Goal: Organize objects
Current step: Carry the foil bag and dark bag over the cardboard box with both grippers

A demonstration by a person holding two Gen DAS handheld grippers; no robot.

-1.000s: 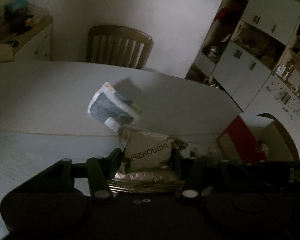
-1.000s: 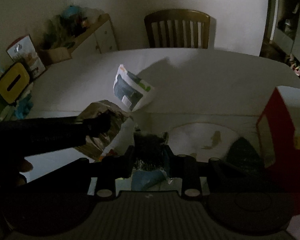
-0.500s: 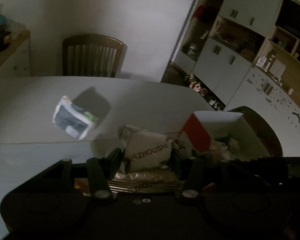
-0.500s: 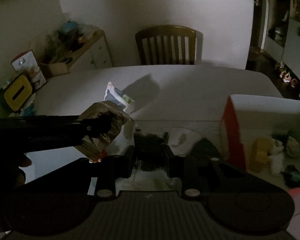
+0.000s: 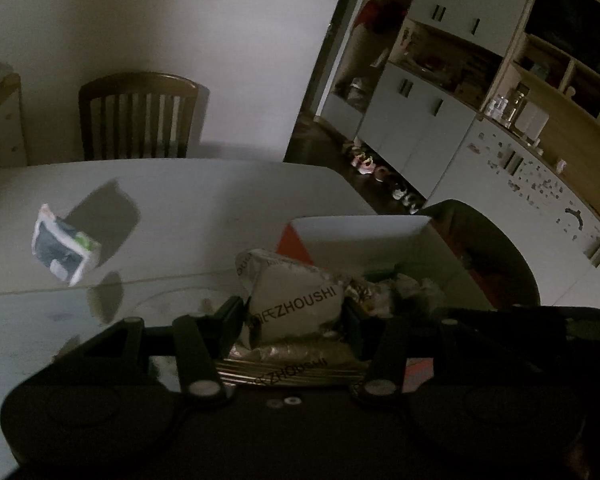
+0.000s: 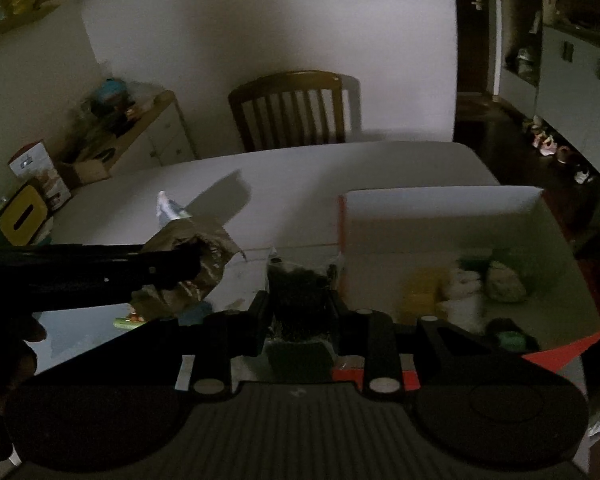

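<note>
Both packets have swung toward the red-and-white box since a second ago.
Left gripper point(image 5: 296, 312) jaws are clamped on a silver packet point(image 5: 298, 300) printed "ZHOUSHI", held at the box point(image 5: 360, 236) rim. Right gripper point(image 6: 300, 300) jaws grip a dark packet point(image 6: 300, 280), label unreadable, beside the box's left wall. At 10 o'clock on the worktop point(image 5: 220, 200) lies a blue-white pouch point(image 5: 62, 248).
</note>
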